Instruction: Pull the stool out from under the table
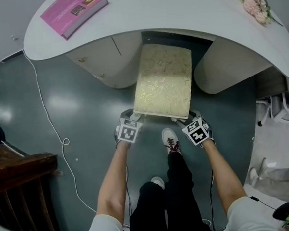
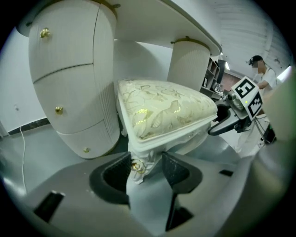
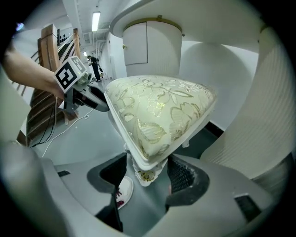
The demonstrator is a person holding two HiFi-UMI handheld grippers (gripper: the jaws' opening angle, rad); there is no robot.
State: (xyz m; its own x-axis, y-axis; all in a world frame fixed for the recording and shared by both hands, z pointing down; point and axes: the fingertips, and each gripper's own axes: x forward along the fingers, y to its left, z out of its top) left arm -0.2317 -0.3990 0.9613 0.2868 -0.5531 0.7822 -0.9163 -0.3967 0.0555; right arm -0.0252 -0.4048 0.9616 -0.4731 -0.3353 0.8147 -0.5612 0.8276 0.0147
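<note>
The stool [image 1: 162, 81], white-framed with a cream and gold cushion, stands part way under the white table [image 1: 176, 15]. My left gripper [image 1: 133, 119] is at its near left corner. In the left gripper view the corner leg with a gold rosette [image 2: 138, 165] sits between the jaws of the left gripper [image 2: 144, 169], and both pads touch it. My right gripper [image 1: 190, 117] is at the near right corner. There the corner [image 3: 147, 172] lies inside the jaws of the right gripper [image 3: 147, 175], with a gap on the left side.
The table's drawer pedestal [image 1: 105, 61] and a rounded pedestal [image 1: 225, 66] flank the stool. A pink book [image 1: 74, 11] and flowers [image 1: 252, 2] lie on the tabletop. A white cable [image 1: 56, 129] runs over the floor at left, by a wooden frame [image 1: 20, 187]. The person's shoe [image 1: 170, 139] is just behind the stool.
</note>
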